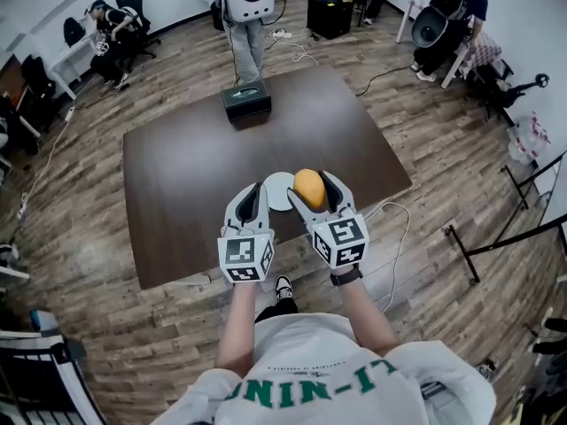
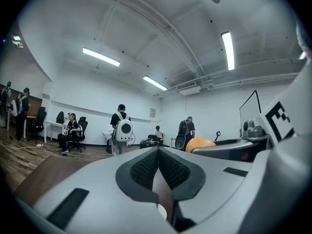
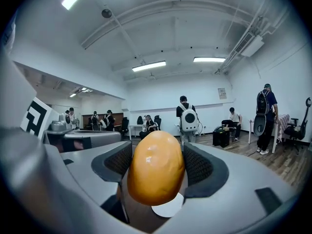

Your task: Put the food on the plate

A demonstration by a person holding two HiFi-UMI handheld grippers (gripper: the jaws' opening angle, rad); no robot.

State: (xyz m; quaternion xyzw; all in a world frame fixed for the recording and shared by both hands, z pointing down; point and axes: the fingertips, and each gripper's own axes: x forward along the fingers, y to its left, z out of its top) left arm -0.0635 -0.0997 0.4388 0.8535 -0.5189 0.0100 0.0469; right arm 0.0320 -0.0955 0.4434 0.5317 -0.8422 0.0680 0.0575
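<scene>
On one table (image 1: 177,175), one plate (image 1: 275,184); one orange food (image 1: 308,187) in right gripper (image 1: 311,189).

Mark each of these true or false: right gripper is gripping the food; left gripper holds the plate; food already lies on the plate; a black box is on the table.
1. The right gripper is shut on the orange food item. True.
2. The left gripper holds the white plate. False: its jaws are together with nothing between them, and the plate lies on the table.
3. The orange food item lies on the white plate. False: it is held between the right gripper's jaws, up off the plate.
4. A black box stands on the far part of the table. True.
</scene>
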